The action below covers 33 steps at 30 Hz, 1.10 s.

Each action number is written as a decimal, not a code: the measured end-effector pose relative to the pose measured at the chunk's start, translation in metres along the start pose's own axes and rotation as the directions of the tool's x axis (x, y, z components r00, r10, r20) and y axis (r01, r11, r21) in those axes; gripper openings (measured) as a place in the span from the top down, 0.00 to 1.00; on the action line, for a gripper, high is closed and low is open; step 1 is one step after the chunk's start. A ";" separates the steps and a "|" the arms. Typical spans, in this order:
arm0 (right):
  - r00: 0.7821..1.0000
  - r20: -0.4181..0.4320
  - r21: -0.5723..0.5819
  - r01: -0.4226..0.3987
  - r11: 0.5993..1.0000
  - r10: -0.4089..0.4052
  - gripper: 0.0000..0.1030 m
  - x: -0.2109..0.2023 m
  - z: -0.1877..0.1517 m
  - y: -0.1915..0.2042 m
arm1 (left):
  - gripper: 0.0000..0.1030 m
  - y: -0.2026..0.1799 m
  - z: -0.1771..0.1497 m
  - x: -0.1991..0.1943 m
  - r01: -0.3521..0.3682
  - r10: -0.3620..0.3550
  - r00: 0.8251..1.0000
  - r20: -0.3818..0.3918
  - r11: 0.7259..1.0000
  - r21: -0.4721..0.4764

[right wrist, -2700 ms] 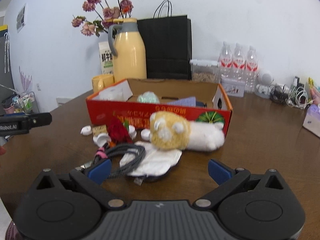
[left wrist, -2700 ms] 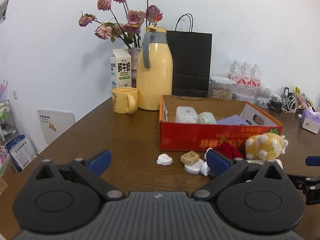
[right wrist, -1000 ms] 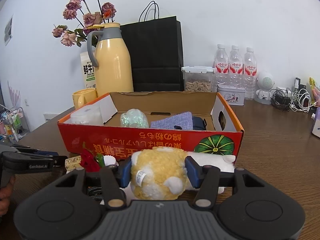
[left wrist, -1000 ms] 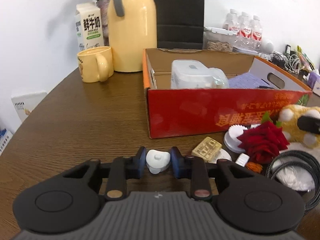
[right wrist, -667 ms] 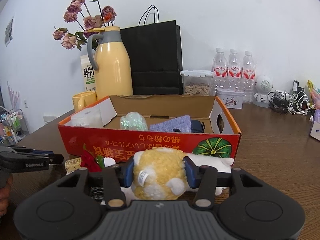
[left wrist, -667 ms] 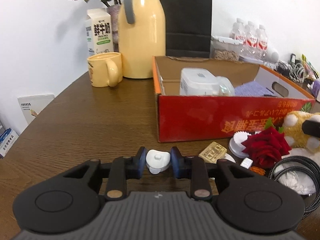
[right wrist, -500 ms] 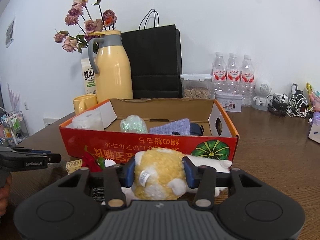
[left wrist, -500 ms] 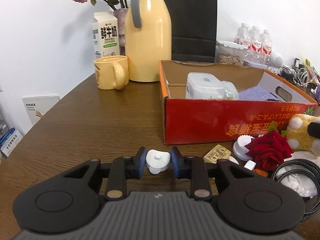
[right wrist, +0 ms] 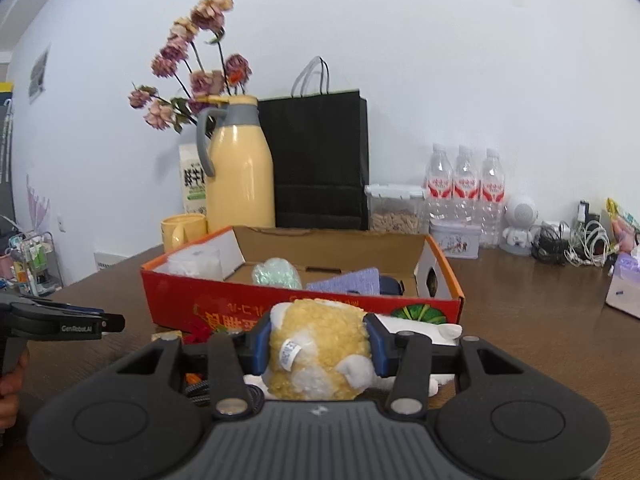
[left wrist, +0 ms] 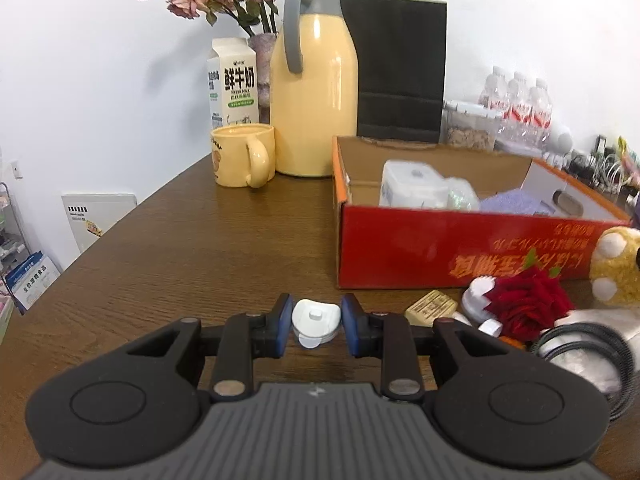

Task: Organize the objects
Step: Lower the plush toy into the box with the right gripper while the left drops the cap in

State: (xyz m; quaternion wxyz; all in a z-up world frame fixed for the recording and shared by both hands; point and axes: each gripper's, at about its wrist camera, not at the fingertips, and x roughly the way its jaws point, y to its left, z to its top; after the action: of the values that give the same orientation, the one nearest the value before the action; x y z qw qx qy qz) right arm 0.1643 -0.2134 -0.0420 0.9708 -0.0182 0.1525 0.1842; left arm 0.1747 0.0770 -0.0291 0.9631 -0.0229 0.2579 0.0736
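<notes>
In the left wrist view, the left gripper [left wrist: 316, 324] has its blue fingers [left wrist: 280, 322] pinching a small white cap [left wrist: 316, 318] from both sides, just above the brown counter [left wrist: 180, 248]. Ahead and to the right stands the red cardboard box [left wrist: 440, 248], open at the top, with a white container [left wrist: 412, 188] and a purple cloth [left wrist: 516, 204] inside. Near the box's front wall lie a tan block [left wrist: 432, 306], a red rose [left wrist: 528, 304] and a coiled black cable [left wrist: 588, 344] (partly cut off at the edge). A yellow mug [left wrist: 244, 156], a yellow thermos [left wrist: 314, 96], a milk carton [left wrist: 232, 84] and a black paper bag [left wrist: 400, 68] stand along the wall.

In the right wrist view, the right gripper [right wrist: 318, 346] is clamped on a yellow plush toy [right wrist: 320, 352], its jaws having just been closing on the fluffy body; the fingers [right wrist: 258, 344] dent it on both sides. The toy sits just in front of the box, its white part [right wrist: 420, 328] trailing right. The other gripper shows at the left edge, a hand [right wrist: 10, 388] around its handle.
</notes>
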 end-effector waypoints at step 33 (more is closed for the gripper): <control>0.998 0.070 -0.002 -0.007 1.000 0.007 0.56 0.136 0.069 -0.029 | 0.73 -0.096 0.120 0.089 0.083 -0.077 0.990 0.120 0.996 -0.045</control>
State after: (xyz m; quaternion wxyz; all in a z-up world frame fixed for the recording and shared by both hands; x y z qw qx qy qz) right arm 0.3152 -0.1859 -0.0177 0.9749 -0.0119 0.1185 0.1881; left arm 0.3246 0.0036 0.0311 0.9780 -0.0530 0.1973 0.0425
